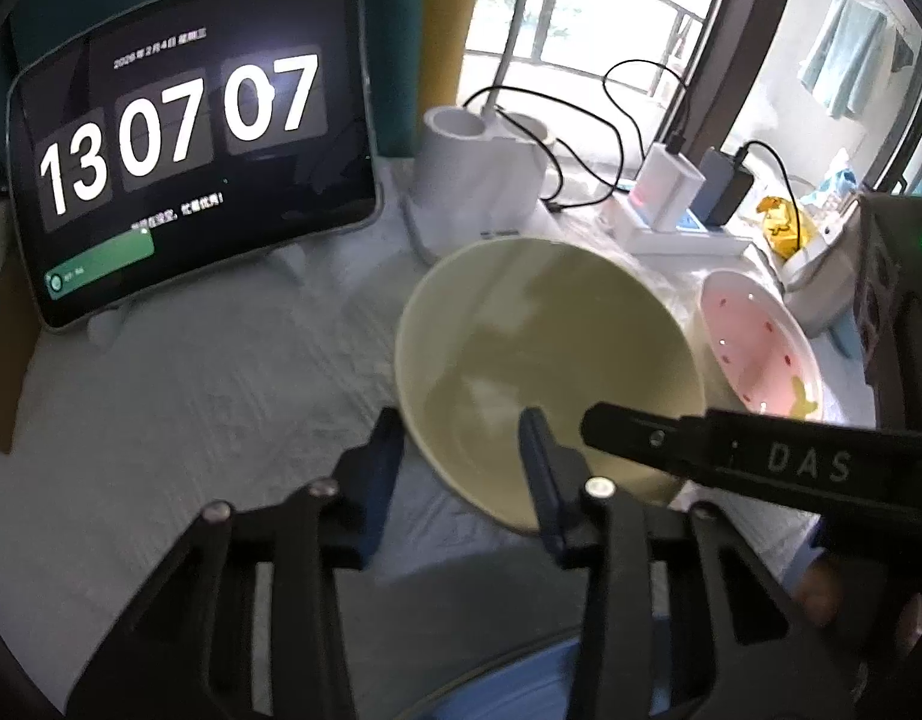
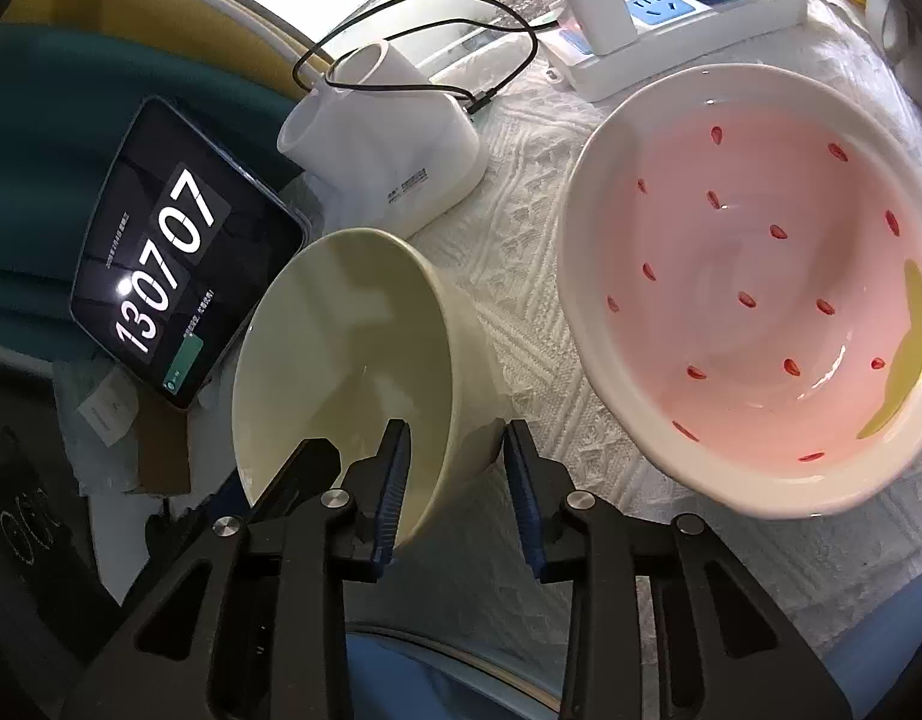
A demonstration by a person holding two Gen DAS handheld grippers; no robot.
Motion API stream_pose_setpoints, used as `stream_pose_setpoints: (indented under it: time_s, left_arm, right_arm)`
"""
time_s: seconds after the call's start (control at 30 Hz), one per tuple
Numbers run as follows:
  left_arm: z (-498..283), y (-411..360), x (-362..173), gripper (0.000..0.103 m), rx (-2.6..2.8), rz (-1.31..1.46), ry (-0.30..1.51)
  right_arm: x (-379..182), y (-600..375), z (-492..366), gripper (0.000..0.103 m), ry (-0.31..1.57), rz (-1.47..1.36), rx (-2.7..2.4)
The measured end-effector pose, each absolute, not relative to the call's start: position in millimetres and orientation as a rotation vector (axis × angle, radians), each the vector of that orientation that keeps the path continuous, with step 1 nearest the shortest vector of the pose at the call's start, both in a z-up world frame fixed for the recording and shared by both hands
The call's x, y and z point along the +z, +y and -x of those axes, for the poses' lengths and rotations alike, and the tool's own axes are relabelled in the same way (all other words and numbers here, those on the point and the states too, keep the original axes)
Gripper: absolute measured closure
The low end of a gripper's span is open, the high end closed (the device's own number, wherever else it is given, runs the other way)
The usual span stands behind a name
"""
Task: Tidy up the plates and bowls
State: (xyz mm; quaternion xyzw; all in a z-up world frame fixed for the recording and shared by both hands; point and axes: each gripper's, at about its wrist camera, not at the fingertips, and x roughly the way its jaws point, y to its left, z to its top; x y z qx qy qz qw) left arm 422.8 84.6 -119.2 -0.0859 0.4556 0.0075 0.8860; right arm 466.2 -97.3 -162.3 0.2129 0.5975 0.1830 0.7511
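Little is organized so far: the cream bowl [image 2: 341,372] sits apart, just beside the pink dish [image 2: 754,300] on the desk [image 2: 520,252]. The left gripper [image 1: 463,450] and right gripper [image 2: 455,468] each straddle opposite sides of its rim, jaws narrow but not visibly clamped; stacking remains.

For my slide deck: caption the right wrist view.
Right gripper straddles the rim of a pale green bowl beside a pink seed-patterned dish on a white cloth.

I'm working in someone's home: a table with a white knitted cloth [image 1: 191,372], a power strip [image 1: 670,228] upper right, and laundry [image 1: 844,54] hanging outside the window [image 1: 580,18].
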Motion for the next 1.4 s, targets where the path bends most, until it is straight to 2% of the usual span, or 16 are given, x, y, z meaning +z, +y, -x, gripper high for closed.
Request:
stream_pose_setpoints:
  time_s: [0.3, 1.4]
  left_arm:
    - [-419, 89, -119, 0.072, 0.037, 0.186, 0.937]
    - [-358, 58, -66, 0.072, 0.002, 0.174, 0.809]
  right_arm:
    - [-159, -94, -462, 0.072, 1.268, -0.438, 0.397]
    - [-102, -129, -412, 0.073, 1.099, -0.416, 0.450]
